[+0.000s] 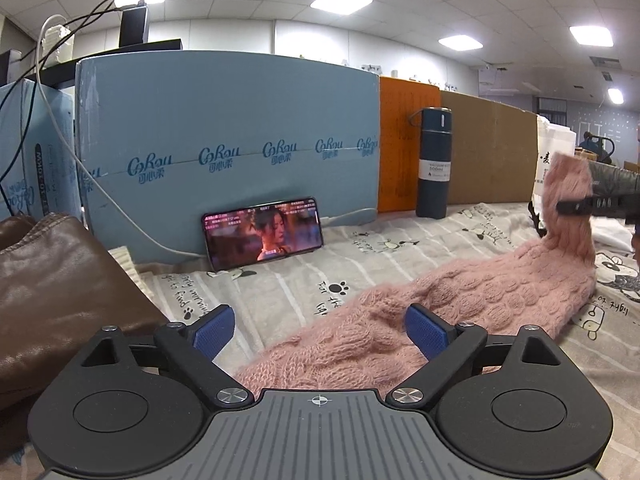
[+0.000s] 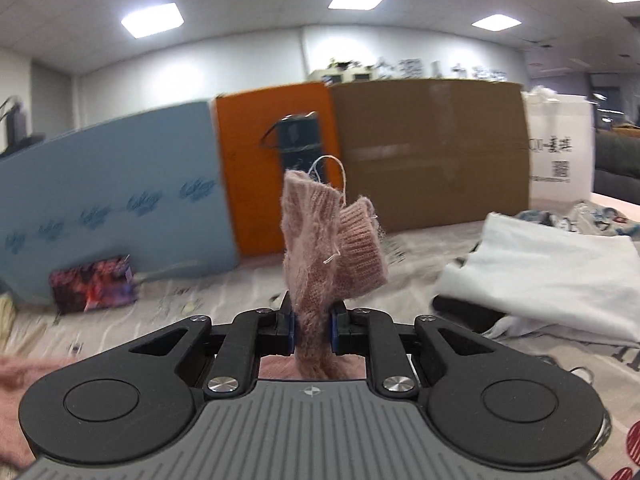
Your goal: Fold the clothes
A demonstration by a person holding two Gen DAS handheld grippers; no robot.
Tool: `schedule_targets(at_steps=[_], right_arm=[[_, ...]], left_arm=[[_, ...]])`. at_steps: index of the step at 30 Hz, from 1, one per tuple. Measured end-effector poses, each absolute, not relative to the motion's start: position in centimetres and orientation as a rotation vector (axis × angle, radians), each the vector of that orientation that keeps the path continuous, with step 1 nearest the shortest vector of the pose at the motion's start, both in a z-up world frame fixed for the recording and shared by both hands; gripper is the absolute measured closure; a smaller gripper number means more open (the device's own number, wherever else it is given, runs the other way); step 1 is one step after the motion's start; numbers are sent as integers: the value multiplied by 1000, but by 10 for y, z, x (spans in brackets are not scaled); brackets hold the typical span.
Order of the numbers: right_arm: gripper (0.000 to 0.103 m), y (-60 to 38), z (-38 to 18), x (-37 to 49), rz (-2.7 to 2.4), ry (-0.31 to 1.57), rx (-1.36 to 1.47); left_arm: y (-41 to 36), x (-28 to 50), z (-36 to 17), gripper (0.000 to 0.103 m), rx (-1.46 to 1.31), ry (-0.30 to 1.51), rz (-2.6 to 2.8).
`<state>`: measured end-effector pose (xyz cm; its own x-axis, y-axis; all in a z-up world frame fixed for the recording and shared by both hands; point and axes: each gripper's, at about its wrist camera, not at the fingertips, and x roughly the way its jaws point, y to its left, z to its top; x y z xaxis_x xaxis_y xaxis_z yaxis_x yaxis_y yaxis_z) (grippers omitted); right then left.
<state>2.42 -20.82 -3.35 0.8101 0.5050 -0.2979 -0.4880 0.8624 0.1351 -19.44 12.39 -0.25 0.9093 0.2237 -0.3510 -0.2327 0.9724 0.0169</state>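
A pink cable-knit sweater (image 1: 460,300) lies on the printed sheet (image 1: 280,288), stretching from my left gripper toward the right. My left gripper (image 1: 318,328) is open, low over the sweater's near end, with its blue pads either side of the knit. My right gripper (image 2: 313,330) is shut on the sweater's sleeve (image 2: 332,248) and holds the ribbed cuff up off the sheet, a loose thread hanging from it. In the left wrist view that gripper (image 1: 576,206) shows at the far right, pinching the raised sleeve (image 1: 568,200).
A phone (image 1: 262,232) playing video leans on a blue box (image 1: 224,132). A dark flask (image 1: 434,160) stands before orange and brown cardboard. A brown leather garment (image 1: 52,292) lies at left. Folded white cloth (image 2: 548,276) lies at right, a white bag (image 2: 560,144) behind.
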Motion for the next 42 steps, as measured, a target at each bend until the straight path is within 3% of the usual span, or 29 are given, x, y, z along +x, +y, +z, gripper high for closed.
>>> schedule_targets(at_steps=[6, 10, 13, 19, 26, 33, 37, 42], right_arm=[[78, -177, -52, 4, 634, 385, -94], [37, -169, -51, -12, 713, 363, -154], [23, -167, -49, -21, 778, 350, -169], [22, -168, -43, -23, 864, 407, -85], [20, -165, -60, 5, 875, 658, 82], [19, -198, -39, -2, 890, 526, 238], [18, -228, -34, 3, 707, 447, 293], [16, -249, -49, 21, 503, 517, 313]], left_arm=[[123, -194, -2, 8, -26, 358, 229], [123, -195, -2, 8, -27, 358, 228], [122, -194, -2, 8, -27, 357, 225], [122, -195, -2, 8, -26, 357, 222], [122, -194, -3, 8, -26, 364, 224], [126, -199, 0, 8, -55, 351, 172], [130, -212, 5, 0, -74, 320, 53], [133, -196, -6, 0, -13, 429, 278]])
